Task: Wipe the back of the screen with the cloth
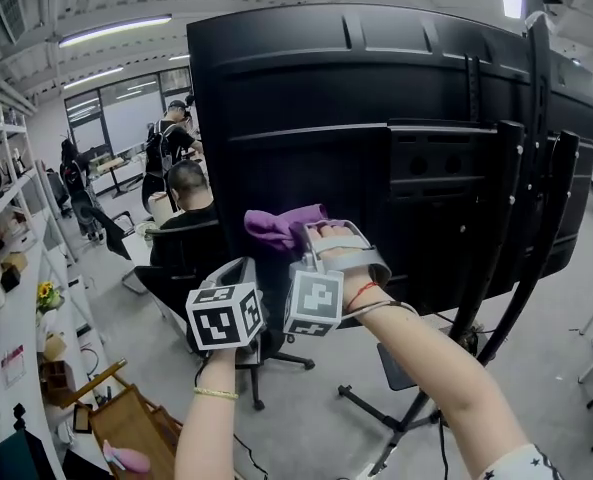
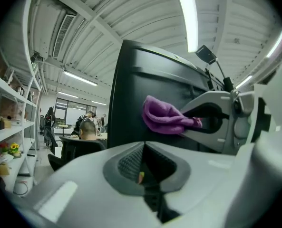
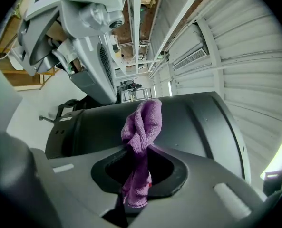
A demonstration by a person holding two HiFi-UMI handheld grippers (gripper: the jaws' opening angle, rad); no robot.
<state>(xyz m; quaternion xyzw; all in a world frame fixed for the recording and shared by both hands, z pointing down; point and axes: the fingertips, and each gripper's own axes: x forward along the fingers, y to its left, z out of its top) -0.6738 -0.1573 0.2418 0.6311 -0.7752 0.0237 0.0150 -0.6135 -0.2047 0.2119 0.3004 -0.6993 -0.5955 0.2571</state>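
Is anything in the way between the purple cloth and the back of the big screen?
No, nothing visible. The right gripper holds the cloth right in front of the screen, at its bare black back.

I can't read any words, numbers or names here. The screen (image 1: 376,98) back shows no letters I can make out.

Arms forward, left gripper (image 2: 142,151) jaws together and empty, right gripper (image 3: 135,158) jaws tight on cloth (image 3: 143,122)
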